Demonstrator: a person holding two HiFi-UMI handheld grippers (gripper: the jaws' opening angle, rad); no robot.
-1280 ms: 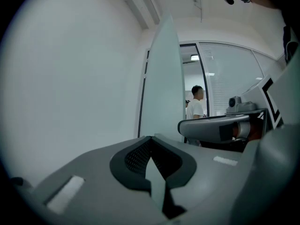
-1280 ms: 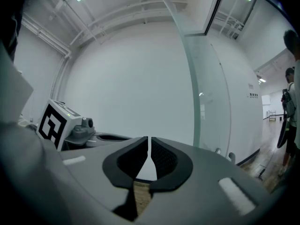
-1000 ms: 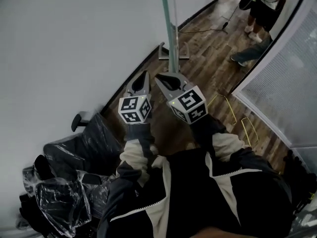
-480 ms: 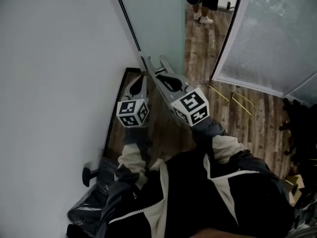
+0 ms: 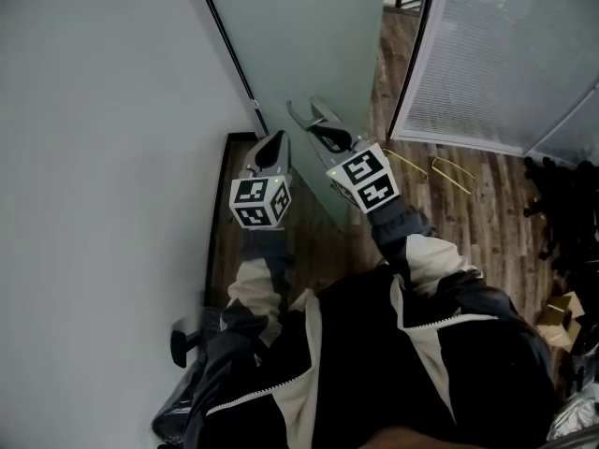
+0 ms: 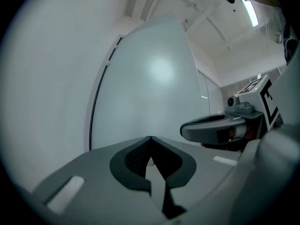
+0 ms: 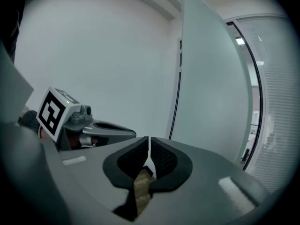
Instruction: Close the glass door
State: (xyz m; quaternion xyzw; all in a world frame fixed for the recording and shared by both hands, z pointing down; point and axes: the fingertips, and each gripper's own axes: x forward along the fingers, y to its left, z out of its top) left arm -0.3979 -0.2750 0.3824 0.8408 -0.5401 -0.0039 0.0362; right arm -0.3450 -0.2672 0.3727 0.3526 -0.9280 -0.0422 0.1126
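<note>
On your left, wall (image 5: 94,110): plain white, running up to a thin black strip (image 5: 229,45) at its far end.
Door (image 5: 309,36): frosted glass, straight ahead of both tools, starting at that strip and standing at an angle to the wall.
Progress: looks only partly done. A band of wood floor (image 5: 398,36) shows between the door's free edge and the blind-covered panel (image 5: 487,54), so you have that gap to shut.
Room: open floor lies to your right. The wall sits tight beside your left arm, and yellow wire frames (image 5: 440,171) lie near the panel.
Right tool (image 5: 306,108): jaws pressed together, nothing held, tip at the glass. Contact can't be confirmed.
Left tool (image 5: 277,138): jaws pressed together, empty, near the black strip.
</note>
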